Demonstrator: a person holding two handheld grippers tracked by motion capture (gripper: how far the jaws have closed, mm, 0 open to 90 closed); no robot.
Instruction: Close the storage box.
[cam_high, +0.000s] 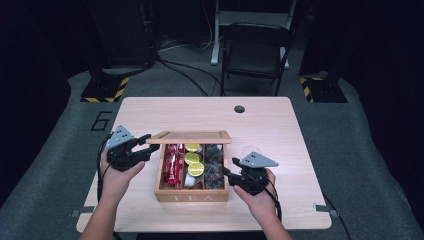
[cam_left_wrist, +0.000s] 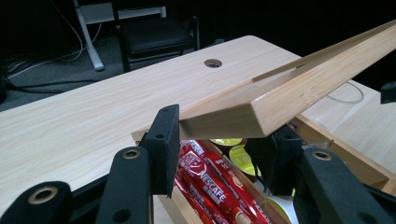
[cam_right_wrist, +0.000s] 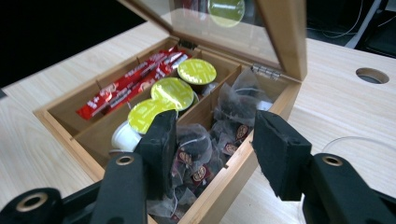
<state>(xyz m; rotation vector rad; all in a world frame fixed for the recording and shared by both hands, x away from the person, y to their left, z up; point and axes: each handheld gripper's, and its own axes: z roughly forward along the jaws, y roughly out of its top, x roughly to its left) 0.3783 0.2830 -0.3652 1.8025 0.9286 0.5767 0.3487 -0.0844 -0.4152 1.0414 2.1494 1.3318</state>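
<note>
My left gripper (cam_high: 148, 144) clamps the tea box lid (cam_high: 192, 136) corner, centre frame; my right gripper (cam_right_wrist: 212, 140), jaws apart and empty, hovers just above the tea bags (cam_right_wrist: 219, 135) in the box's right compartment.

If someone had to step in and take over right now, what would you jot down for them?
Left gripper: fingers shut on the corner of the lid, holding it raised.
Right gripper: fingers open, nothing held, over the tea bags in the right compartment of the wooden box.
Also inside: red coffee sticks on the left, yellow-lidded capsules in the middle.
Done: box opened.
Left: probably picking out a tea bag.
</note>
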